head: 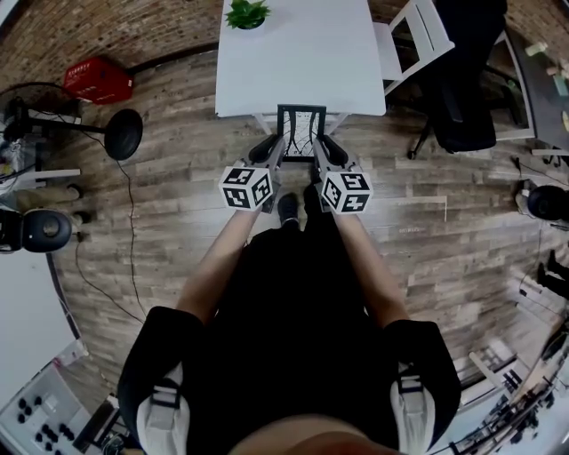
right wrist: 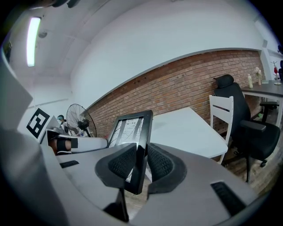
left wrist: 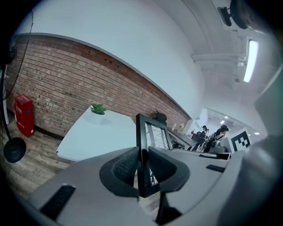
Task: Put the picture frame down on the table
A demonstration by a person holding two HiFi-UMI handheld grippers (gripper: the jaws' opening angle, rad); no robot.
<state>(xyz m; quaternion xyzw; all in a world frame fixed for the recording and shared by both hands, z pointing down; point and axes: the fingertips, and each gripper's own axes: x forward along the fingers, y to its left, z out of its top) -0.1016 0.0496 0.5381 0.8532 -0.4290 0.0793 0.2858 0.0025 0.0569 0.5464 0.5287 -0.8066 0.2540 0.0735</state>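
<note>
A black picture frame [head: 301, 131] with a line drawing behind glass hangs upright in the air between both grippers, just short of the near edge of the white table [head: 302, 53]. My left gripper [head: 278, 153] is shut on the frame's left side bar [left wrist: 142, 159]. My right gripper [head: 318, 153] is shut on its right side bar [right wrist: 139, 150]. In each gripper view the ribbed pads press on the bar from both sides. The frame's lower edge is over the wooden floor, not over the tabletop.
A small potted plant [head: 246, 14] stands at the table's far left. A white chair [head: 416, 35] and a black office chair [head: 467, 80] stand to the right of the table. A floor fan [head: 120, 133] and a red box [head: 98, 80] are on the left.
</note>
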